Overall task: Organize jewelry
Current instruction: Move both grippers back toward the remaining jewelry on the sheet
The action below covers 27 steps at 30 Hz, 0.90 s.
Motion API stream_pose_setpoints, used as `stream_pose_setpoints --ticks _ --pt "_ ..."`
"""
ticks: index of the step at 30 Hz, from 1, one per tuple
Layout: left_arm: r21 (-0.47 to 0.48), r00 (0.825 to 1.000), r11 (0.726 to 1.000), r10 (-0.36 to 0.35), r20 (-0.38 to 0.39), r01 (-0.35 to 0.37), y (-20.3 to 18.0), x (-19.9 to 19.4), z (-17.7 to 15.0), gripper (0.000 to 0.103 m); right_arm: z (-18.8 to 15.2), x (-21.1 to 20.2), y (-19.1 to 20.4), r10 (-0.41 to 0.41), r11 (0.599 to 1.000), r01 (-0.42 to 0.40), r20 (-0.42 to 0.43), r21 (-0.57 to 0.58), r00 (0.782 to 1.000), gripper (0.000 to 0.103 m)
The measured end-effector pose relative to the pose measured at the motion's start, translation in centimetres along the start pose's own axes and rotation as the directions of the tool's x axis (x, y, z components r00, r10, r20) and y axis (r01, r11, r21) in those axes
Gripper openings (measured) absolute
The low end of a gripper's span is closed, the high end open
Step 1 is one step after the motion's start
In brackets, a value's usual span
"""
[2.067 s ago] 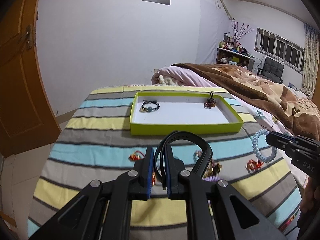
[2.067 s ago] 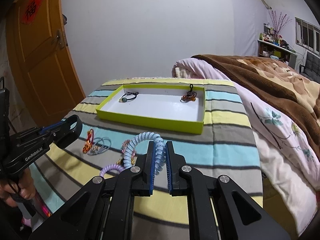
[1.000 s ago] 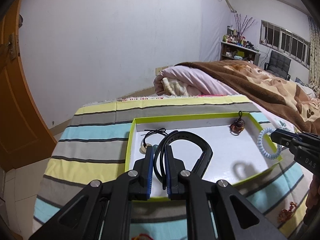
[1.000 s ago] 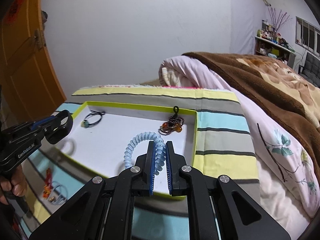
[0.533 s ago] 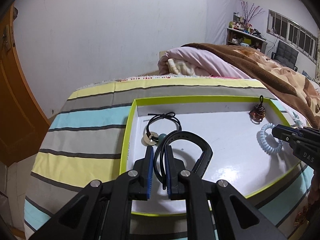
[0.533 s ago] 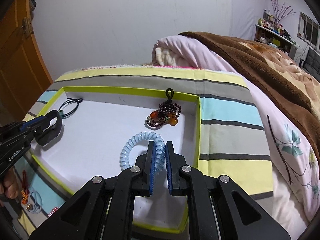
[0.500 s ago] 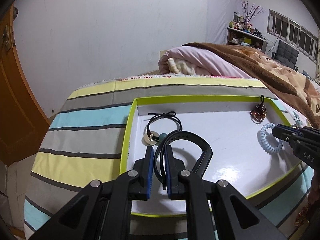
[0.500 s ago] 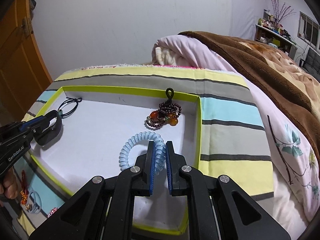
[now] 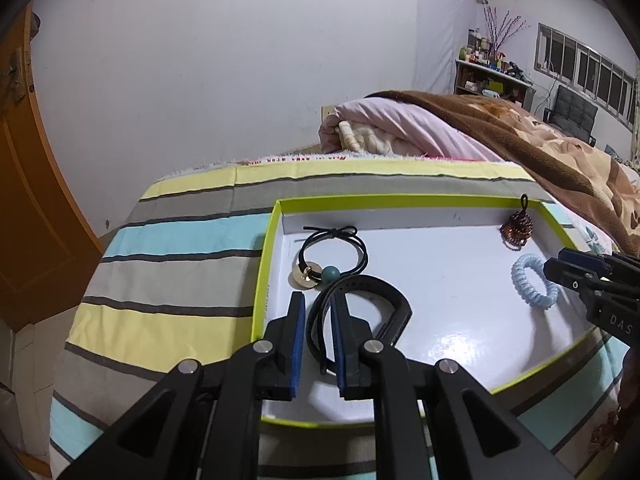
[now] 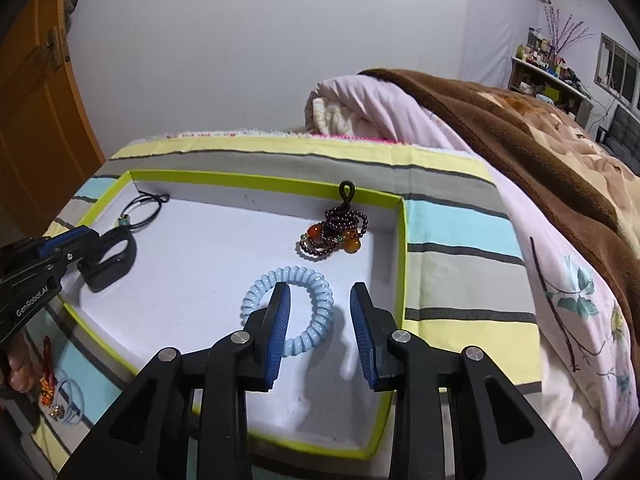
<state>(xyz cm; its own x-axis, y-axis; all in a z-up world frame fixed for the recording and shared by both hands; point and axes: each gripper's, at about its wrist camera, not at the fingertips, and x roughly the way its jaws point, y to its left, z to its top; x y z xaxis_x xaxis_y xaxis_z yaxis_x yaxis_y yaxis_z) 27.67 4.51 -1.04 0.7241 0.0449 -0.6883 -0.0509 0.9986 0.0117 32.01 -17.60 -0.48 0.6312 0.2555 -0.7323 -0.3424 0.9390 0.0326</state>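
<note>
both claws are sitting over the green-rimmed tray (image 10: 400,264): the right gripper (image 10: 319,330) is standing with its blue pads spread wide and gripping nothing, the pale blue spiral hair tie (image 10: 289,314) lying flat on the tray floor between and just ahead of them, while the left gripper (image 9: 317,344) is showing its pads parted a little around the black band (image 9: 360,312), which is looping between them without being visibly pinched, so it reads as open or just letting go, its far end resting on the tray floor. around these, the black elastic with a teal bead and gold disc (image 9: 332,256) is lying in the far left corner, touching or nearly touching the band, and the dark beaded bracelet with orange stones (image 10: 334,232) is lying by the far right wall. judging by this, four pieces are sitting in the tray and the task looks well along, but not finished: on the striped cloth (image 10: 452,248) outside the near left rim, a red charm and a light blue tie (image 10: 60,392) are waiting to be collected. only the right wrist view is showing those leftovers and the spread pads clearly; the left wrist view is showing the band between its own pads and the bead detail, and the right gripper (image 9: 568,272) merely as a dark tip beside the spiral tie (image 9: 534,284).
</note>
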Motion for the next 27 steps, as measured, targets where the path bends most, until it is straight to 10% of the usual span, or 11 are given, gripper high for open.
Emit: stream_pose_setpoints --ticks 27 --pt "-0.047 0.989 0.997 -0.051 0.139 0.058 -0.9 -14.2 -7.1 0.014 -8.5 -15.0 3.9 0.071 0.997 -0.068 0.175 -0.021 0.982 0.032"
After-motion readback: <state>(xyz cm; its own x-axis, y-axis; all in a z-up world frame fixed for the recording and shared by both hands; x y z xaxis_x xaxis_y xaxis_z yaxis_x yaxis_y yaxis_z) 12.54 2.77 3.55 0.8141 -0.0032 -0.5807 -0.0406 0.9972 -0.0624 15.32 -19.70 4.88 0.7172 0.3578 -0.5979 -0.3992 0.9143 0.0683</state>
